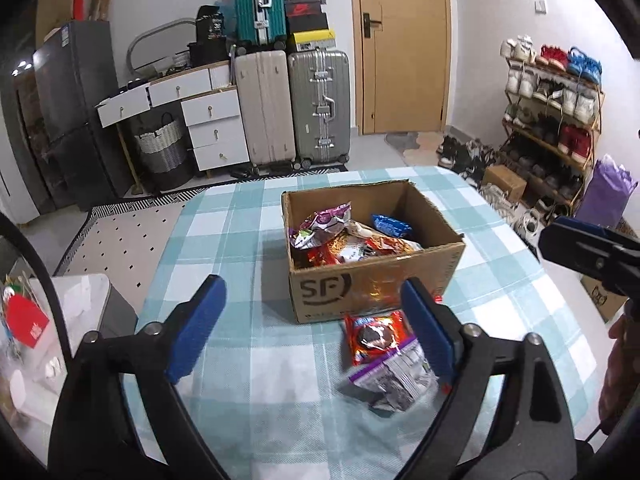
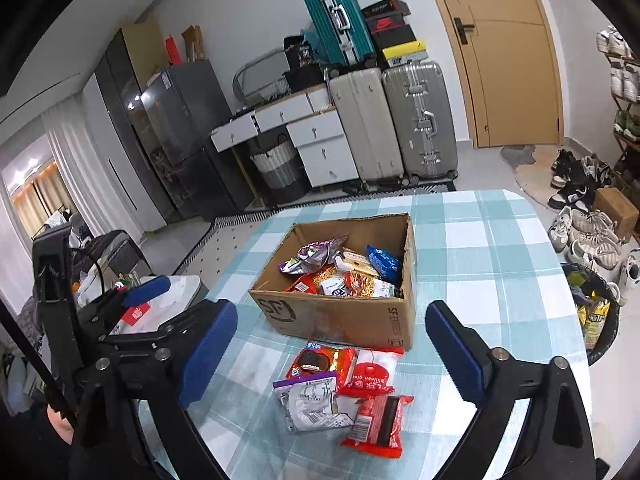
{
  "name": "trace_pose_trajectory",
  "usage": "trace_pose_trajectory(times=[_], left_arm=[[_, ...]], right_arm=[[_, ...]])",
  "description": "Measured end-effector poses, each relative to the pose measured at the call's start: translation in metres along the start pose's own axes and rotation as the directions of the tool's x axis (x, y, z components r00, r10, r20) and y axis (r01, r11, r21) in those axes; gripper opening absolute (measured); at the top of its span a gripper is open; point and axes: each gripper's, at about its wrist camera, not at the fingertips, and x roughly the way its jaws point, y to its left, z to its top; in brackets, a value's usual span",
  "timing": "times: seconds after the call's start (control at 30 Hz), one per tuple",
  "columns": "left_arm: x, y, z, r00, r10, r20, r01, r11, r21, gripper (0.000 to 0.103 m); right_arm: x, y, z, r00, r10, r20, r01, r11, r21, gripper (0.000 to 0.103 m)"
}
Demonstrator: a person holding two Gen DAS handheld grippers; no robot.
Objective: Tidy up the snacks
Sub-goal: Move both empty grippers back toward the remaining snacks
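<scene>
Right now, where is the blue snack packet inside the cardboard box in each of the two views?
Left wrist: blue snack packet, back right of the cardboard box, above centre.
Right wrist: blue snack packet, against the box's right wall, centre.
Shared landmark: teal suitcase.

A bench under a teal-and-white checked cloth (image 2: 480, 248) fills the foreground. Behind it, against the wall, stand a beige hard-shell suitcase (image 1: 264, 108) and a silver ribbed suitcase (image 1: 320, 104), with a teal suitcase (image 1: 258, 0) on top. A tan wooden door (image 1: 404, 40) is shut; what looks like a shoe rack (image 1: 552, 112) stands right.
</scene>
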Motion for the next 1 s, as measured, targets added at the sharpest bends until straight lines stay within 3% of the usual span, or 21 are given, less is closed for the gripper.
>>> trace_pose_trajectory(times=[0.07,0.17,0.37,0.47,0.7,0.83,0.93,1.0], left_arm=[[-0.012,-0.001,-0.009,1.0,0.002,0.027,-0.002,1.0,0.003,0.102],[-0.032,-0.003,-0.021,0.997,0.001,0.079,-0.001,1.0,0.001,0.102],[-0.041,0.005,-0.049,0.997,-0.022,0.068,0.027,0.997,-0.076,0.102],[-0.031,0.004,-0.066,0.999,-0.013,0.049,0.016,0.997,-0.07,0.102],[0.014,0.0,-0.099,0.999,-0.042,-0.014,0.041,0.993,-0.112,0.102],[0.034,-0.008,-0.116,0.999,-0.047,0.005,0.047,0.995,-0.083,0.102],[0.049,-0.011,-0.118,0.996,-0.08,-0.034,0.078,0.995,-0.069,0.102],[0.05,-0.009,-0.114,0.996,-0.084,-0.01,0.083,0.994,-0.066,0.102]], right_arm=[[-0.005,0.001,-0.008,1.0,0.006,0.006,-0.006,1.0,-0.001,0.098],[-0.009,0.0,-0.017,1.0,0.004,0.027,-0.005,1.0,0.004,0.099],[-0.004,-0.012,-0.047,0.999,0.012,0.046,-0.014,0.998,0.059,0.102],[0.003,-0.017,-0.065,0.999,0.028,0.038,-0.029,0.999,0.045,0.102],[0.027,-0.041,-0.106,0.998,-0.063,0.011,0.062,0.995,0.073,0.102],[0.037,-0.054,-0.119,0.997,-0.076,-0.029,0.079,0.992,0.094,0.102],[0.046,-0.06,-0.125,0.995,-0.073,-0.072,0.081,0.99,0.116,0.102],[0.049,-0.06,-0.126,0.993,-0.087,-0.079,0.095,0.99,0.101,0.102]])
